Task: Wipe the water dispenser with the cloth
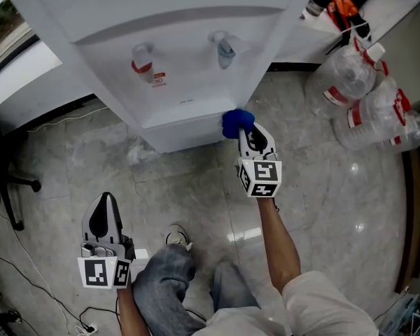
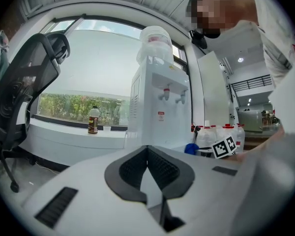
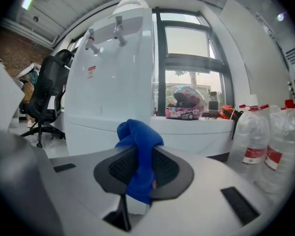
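Your right gripper (image 1: 249, 136) has its jaws clamped on the cloth (image 1: 236, 121), which is at the dispenser's (image 1: 182, 54) lower front corner. Press flat and sweep in overlapping strokes. The left gripper (image 1: 106, 212), jaws together and empty, hangs low.

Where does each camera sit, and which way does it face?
Head view: on the person's head, facing steeply down at the water dispenser; shows both arms, legs, the left tongs and right tongs.
Left gripper view: on the left tongs, facing along their closed, empty jaws toward the dispenser's front and a chair; the person's shirt shows.
Right gripper view: on the right tongs, facing the dispenser's corner and bottles past the pinched cloth; no body clearly shows.
Shared: all see the dispenser; head and left gripper views both show the cloth.
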Demonstrator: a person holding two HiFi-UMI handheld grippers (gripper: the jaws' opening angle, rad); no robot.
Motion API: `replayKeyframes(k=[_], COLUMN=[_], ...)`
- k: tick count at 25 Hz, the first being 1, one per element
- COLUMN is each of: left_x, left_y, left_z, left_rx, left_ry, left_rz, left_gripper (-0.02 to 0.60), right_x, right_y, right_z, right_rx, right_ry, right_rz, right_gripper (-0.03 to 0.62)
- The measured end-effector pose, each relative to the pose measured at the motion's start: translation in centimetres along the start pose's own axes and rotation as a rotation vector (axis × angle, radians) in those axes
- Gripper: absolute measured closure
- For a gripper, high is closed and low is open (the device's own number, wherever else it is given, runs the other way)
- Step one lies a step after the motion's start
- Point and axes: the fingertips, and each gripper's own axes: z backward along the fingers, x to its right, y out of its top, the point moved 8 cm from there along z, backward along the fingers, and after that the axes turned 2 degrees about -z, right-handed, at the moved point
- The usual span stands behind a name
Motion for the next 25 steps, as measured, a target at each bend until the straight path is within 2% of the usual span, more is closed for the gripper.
replayKeyframes(k=[4,9,15,20,25], left_x=[0.1,-0.2,-0.5,-2.1,-4.4], left_y=[0.0,0.0,-0.2,-0.6,-0.9], left_z=[-0.1,0.1,0.5,2.0,4.0], left_rx=[-0.007,-0.004,0.016,0.028,0.023], left_ry=[0.000,0.015,0.031,0.088,0.168], left_rz=[-0.011,-0.010,0.008,0.029,0.034], left_gripper=[0.571,0.571,0.571,0.571,0.571], right_x=[1.1,-2.8,-12.6,-21.0,-25.8], right_y=[-0.4,-1.0,-2.7,-3.8,-4.7], right_z=[0.6,1.7,0.9,-0.9,-3.3], right_rx=[-0.002,0.003,-0.024,-0.048,-0.076], right_ry=[-0.023,0.038,0.232,0.397,0.483], right_rz=[-0.007,-0.029,-0.006,0.044,0.048], right_gripper=[0.514,0.514,0.514,0.514,0.514])
